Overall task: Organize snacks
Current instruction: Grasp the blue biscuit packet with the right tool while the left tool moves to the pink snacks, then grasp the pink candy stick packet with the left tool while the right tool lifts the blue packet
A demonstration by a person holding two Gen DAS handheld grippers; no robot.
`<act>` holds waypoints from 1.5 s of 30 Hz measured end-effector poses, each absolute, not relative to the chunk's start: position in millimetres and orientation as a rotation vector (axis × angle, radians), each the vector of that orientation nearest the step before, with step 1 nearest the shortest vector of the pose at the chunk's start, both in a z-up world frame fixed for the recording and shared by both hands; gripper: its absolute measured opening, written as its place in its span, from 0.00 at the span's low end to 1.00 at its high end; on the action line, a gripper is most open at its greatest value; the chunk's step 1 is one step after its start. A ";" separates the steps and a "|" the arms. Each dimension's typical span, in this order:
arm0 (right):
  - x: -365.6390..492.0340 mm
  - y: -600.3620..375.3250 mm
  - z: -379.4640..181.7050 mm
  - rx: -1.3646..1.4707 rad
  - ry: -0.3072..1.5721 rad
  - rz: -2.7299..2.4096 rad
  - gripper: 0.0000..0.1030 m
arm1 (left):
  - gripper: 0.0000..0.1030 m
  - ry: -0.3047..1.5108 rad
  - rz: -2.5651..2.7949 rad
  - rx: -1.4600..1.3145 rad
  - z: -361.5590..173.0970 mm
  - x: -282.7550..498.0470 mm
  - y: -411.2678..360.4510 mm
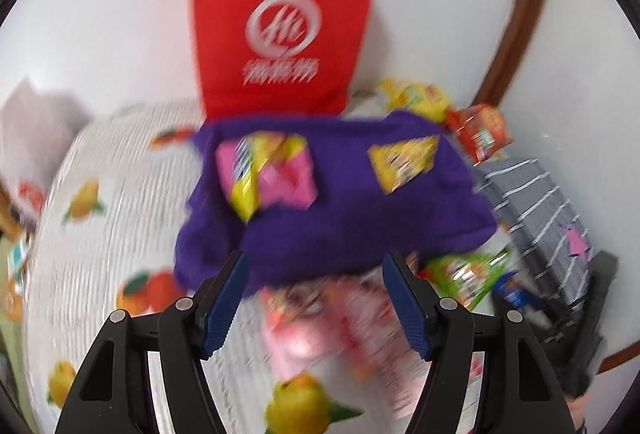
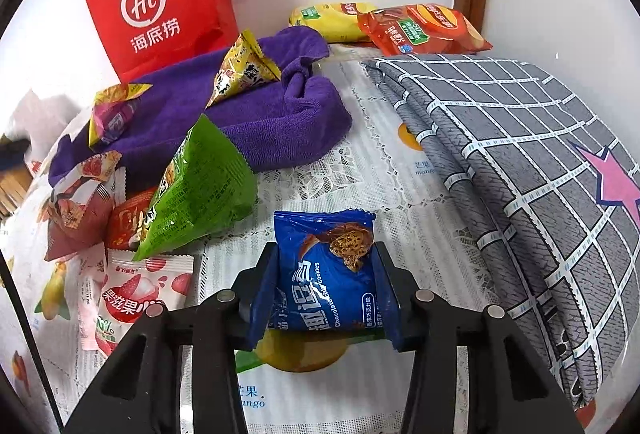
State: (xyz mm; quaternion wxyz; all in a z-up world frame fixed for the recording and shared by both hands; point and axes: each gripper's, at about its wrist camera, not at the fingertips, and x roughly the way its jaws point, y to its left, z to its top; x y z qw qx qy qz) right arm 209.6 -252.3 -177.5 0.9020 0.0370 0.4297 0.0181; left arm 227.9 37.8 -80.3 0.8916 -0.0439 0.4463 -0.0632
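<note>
My right gripper (image 2: 326,250) is shut on a blue chocolate-chip cookie packet (image 2: 324,274), which stands upright between the pads just above the fruit-print tablecloth (image 2: 400,193). The left wrist view is blurred. In it my left gripper (image 1: 315,262) is open over a heap of pink snack packets (image 1: 340,322), with nothing between its fingers. A purple towel (image 1: 340,218) behind it carries a pink-and-yellow packet (image 1: 268,169) and a yellow packet (image 1: 402,161). A green packet (image 2: 200,189) leans on the towel's (image 2: 280,121) front edge, beside a pink lychee packet (image 2: 140,290).
A red paper bag (image 2: 160,1) stands against the white wall at the back. Yellow (image 2: 332,19) and orange-red (image 2: 420,27) chip bags lie at the back right. A folded grey checked cloth (image 2: 520,153) with a pink star fills the right side.
</note>
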 end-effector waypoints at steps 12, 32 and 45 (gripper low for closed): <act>210.0 -252.9 -177.9 0.092 0.888 0.046 0.45 | 0.52 0.988 -0.115 -0.155 -131.5 221.0 61.2; 209.9 -256.8 -178.0 0.123 0.883 0.059 0.46 | 0.05 1.027 -0.228 -0.098 -148.7 193.3 53.8; 209.3 -257.8 -178.2 0.137 0.880 0.069 0.47 | 0.32 0.983 -0.218 -0.044 -134.4 215.6 41.6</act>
